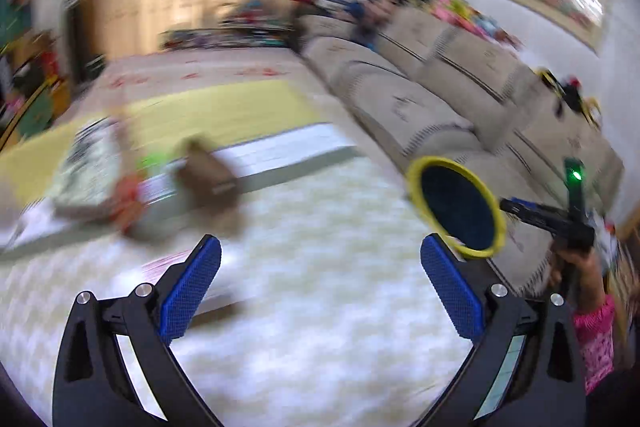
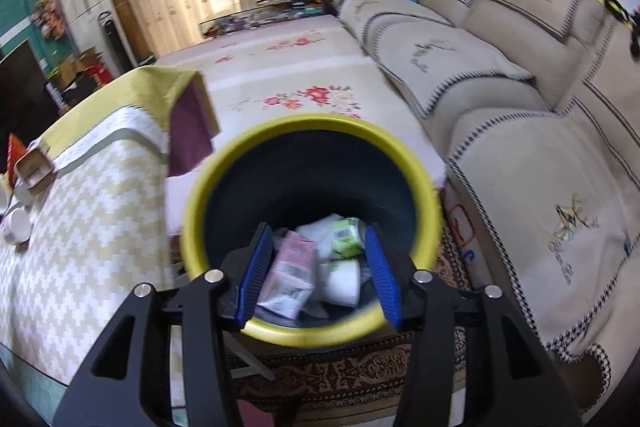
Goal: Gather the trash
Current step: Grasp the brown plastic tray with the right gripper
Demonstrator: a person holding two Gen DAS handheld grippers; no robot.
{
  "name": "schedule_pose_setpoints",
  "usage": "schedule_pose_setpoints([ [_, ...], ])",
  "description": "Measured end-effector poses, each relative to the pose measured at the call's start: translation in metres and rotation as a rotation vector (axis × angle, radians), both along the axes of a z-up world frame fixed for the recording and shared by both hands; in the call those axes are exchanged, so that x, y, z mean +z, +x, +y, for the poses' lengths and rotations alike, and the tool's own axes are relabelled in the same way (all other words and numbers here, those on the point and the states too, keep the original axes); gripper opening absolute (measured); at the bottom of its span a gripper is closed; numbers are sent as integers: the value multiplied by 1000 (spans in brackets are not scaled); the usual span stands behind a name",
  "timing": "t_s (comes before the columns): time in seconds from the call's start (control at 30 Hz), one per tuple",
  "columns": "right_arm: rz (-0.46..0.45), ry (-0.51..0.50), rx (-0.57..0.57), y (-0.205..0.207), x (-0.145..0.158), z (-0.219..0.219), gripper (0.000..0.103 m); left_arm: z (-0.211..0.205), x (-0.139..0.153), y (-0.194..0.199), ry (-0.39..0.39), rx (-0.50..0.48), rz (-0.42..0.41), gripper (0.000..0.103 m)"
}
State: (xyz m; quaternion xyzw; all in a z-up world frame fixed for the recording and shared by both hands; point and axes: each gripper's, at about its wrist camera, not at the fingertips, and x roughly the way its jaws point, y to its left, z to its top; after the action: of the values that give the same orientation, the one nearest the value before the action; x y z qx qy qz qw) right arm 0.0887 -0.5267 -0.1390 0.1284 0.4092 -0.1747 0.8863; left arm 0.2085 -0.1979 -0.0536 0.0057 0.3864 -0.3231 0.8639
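A dark bin with a yellow rim [image 2: 312, 129] stands just ahead of my right gripper [image 2: 318, 267]. The gripper is open and empty, its blue pads above the bin mouth. Inside lie a pink carton [image 2: 290, 267], a green-and-white packet [image 2: 346, 237] and white tissue [image 2: 342, 283]. In the left wrist view the same bin [image 1: 456, 207] shows at the right, with the right gripper [image 1: 516, 207] behind it. My left gripper [image 1: 320, 283] is open and empty above the checked tablecloth [image 1: 320, 327]. Blurred items, a brown box [image 1: 208, 171] among them, lie ahead on the table.
A beige sofa [image 2: 520, 107] runs along the right. The low table with a white-and-tan cloth [image 2: 80, 247] is at the left, with a tin [image 2: 34, 167] and white cups [image 2: 16, 223] at its far edge. A patterned rug [image 2: 340, 375] lies below the bin.
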Motion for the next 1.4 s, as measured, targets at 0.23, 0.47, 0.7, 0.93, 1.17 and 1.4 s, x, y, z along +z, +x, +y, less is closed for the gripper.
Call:
schedule_pose_setpoints([
  [0.23, -8, -20, 129, 39, 13, 61, 48, 123, -17, 21, 7, 224, -65, 98],
  [0.47, -12, -28, 283, 83, 21, 130, 49, 201, -34, 29, 8, 343, -91, 98],
  [0.7, -30, -35, 463, 128, 34, 204, 49, 230, -31, 30, 3, 437, -109, 98],
  [0.93, -46, -31, 620, 160, 44, 268, 49, 236, -26, 26, -47, 470, -112, 98],
  [1.17, -21, -15, 701, 187, 43, 303, 49, 226, -27, 23, -26, 442, -115, 98],
  [1.4, 14, 5, 716, 206, 24, 314, 33, 219, -33, 25, -13, 428, -97, 98],
])
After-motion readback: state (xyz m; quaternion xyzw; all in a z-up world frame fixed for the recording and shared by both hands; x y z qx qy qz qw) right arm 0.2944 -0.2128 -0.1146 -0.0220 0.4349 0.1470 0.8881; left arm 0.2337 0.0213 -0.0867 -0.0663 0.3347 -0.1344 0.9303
